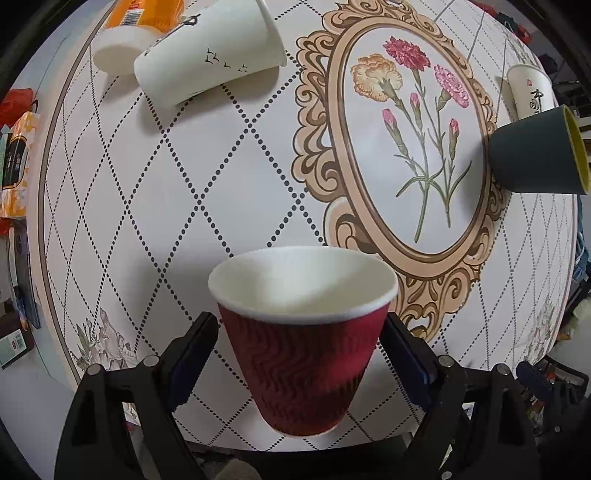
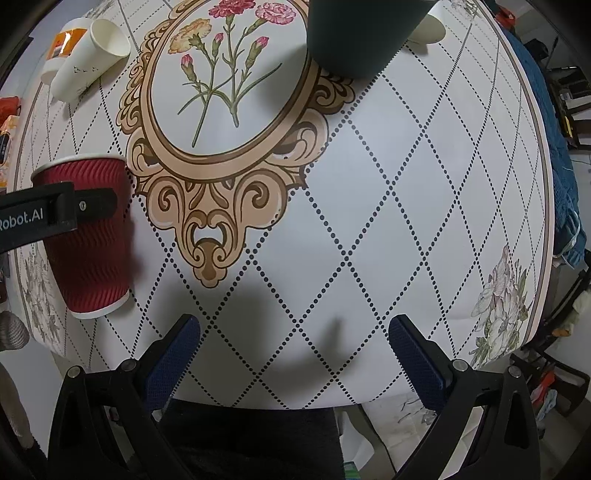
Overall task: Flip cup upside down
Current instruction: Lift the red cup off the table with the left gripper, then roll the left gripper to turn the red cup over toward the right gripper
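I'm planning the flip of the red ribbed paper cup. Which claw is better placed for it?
Left. The left claw already brackets the upright red ribbed paper cup, fingers at both its sides. The right claw hangs open over bare floral tablecloth, off to one side of it.

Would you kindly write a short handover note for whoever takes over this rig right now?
Left hand-held gripper: fingers on either side of the red ripple cup, apparently closed on its wall; firm contact is not fully clear.
Right hand-held gripper: open, empty, above the table.
Red ripple cup: upright, mouth up, at the table's near left edge; whether its base is lifted cannot be told.
Nearby: dark green cup upright at the far side, white paper cup lying on its side.
Done: cup reached. Left: turn it over and set it down rim-first.
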`<state>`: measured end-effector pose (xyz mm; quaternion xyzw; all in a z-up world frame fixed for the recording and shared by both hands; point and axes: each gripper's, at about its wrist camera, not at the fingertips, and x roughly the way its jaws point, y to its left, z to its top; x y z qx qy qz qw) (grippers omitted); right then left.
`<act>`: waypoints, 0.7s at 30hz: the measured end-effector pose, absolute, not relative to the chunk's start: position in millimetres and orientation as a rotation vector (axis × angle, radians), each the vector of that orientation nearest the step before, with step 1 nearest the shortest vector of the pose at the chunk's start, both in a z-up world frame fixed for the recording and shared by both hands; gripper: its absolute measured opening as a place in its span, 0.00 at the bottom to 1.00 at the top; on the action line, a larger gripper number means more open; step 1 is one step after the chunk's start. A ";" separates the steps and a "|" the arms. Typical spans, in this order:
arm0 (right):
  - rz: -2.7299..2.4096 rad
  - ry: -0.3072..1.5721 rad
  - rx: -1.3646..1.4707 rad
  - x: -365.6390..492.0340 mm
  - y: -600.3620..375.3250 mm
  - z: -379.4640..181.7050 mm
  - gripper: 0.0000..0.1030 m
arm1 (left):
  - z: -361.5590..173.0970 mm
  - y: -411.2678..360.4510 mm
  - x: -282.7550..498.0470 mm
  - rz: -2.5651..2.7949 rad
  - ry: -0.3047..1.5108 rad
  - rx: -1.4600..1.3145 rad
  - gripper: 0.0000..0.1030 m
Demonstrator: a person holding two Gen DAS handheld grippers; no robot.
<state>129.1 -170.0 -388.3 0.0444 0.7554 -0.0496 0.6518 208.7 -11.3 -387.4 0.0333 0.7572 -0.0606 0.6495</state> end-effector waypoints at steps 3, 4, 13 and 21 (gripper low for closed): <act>-0.113 1.706 0.110 124.1 -170.8 -382.1 1.00 | -365.5 -5.5 201.7 -0.137 1.694 0.068 0.86; -0.111 1.699 0.116 122.9 -170.7 -378.2 1.00 | -355.8 -3.7 199.7 -0.138 1.676 0.069 0.86; -0.058 1.583 0.163 100.1 -159.1 -319.8 1.00 | -270.5 34.7 155.6 -0.076 1.490 0.145 0.86; -0.016 1.468 0.172 80.2 -130.8 -262.3 1.00 | -228.6 75.3 114.7 -0.035 1.400 0.107 0.86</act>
